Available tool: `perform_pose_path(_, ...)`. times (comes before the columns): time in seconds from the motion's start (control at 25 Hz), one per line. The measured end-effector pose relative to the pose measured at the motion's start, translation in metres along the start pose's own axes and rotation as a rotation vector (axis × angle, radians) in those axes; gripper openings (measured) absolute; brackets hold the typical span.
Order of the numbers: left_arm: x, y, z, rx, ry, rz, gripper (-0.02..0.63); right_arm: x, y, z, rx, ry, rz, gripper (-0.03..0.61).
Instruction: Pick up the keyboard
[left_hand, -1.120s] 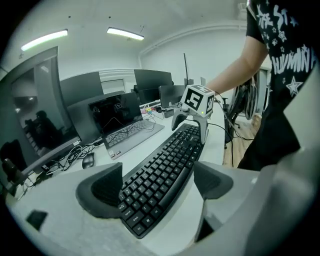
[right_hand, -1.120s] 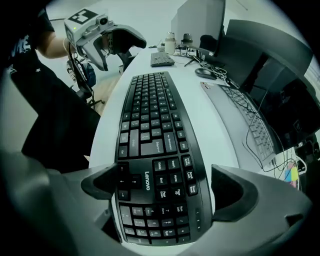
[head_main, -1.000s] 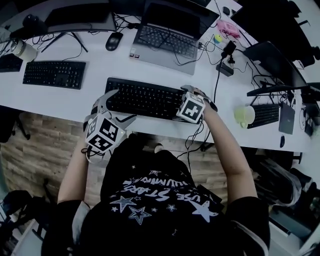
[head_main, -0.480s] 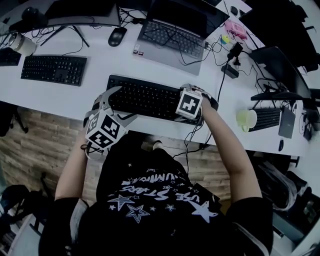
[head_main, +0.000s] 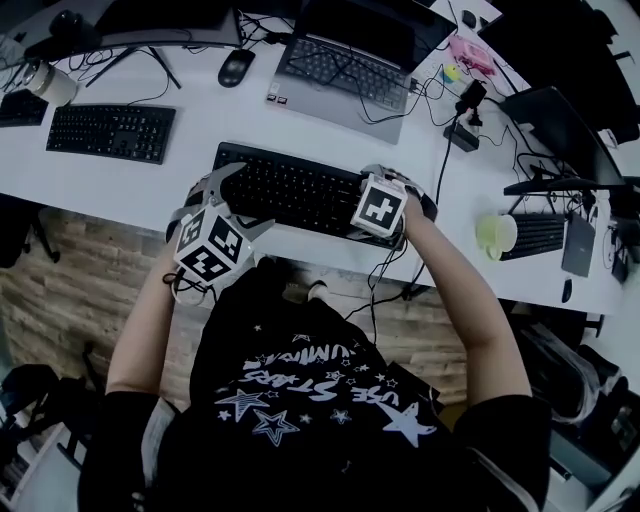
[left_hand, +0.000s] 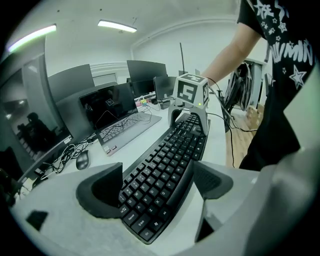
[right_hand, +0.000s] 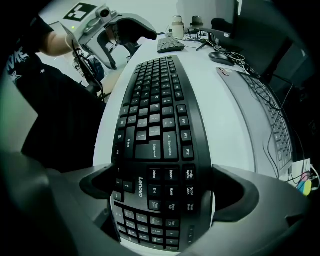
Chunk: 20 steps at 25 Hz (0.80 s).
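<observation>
while the black keyboard (head_main: 290, 192) lies flat on the white desk (head_main: 130, 195), a claw sits at each of its short ends. the left claw (left_hand: 157, 182) reaches in over the keyboard's left end with its jaws drawn in to the board's depth. one dark pad (left_hand: 102, 190) is on the far long edge and the other on the near edge, and both look to press against it, so that end is clamped between them. straight ahead of this claw the rows of keys run away to the right claw (right_hand: 162, 187), whose marker cube (left_hand: 192, 91) stands over the opposite end. the right claw's jaws are closed in on the right end, the number pad lying between them and each pad hard against a long edge. beyond the left claw's far jaw, further back on the desk, stands an open grey laptop (head_main: 345, 75), with a black mouse (head_main: 235, 67) near it. off to the left claw's outer side, well apart, lies a second black keyboard (head_main: 110, 132). out past the right claw's outer side a pale green cup (head_main: 495, 235) stands near the desk's front edge.
</observation>
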<state>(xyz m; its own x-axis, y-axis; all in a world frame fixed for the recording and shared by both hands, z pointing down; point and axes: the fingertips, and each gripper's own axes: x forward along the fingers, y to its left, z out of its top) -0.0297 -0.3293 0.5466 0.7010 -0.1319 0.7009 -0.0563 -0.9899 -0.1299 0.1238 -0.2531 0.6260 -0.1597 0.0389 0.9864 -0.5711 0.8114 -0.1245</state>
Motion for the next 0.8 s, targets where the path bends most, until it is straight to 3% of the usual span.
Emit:
perform_pose_path(0.24,0.004,0.007,0.006,0.08,0.03,-0.014,0.436,-0.011,0.001,0.009,-0.031,-0.009,-0.12,0.569)
perform_pose_path(0.44,0.015,0.017,0.021,0.176,0.078,-0.086,0.436,-0.021,0.003,0.01,-0.036,0.009,-0.248,0.569)
perform_pose_path(0.6,0.029,0.016,0.025,0.295,0.183,-0.207,0.436,-0.026,0.008,0.01,-0.043,0.017,-0.34,0.569)
perform_pose_path(0.8,0.043,0.009,0.03,0.369,0.302,-0.387,0.436,-0.031,0.012,0.009,-0.05,0.021,-0.426,0.569)
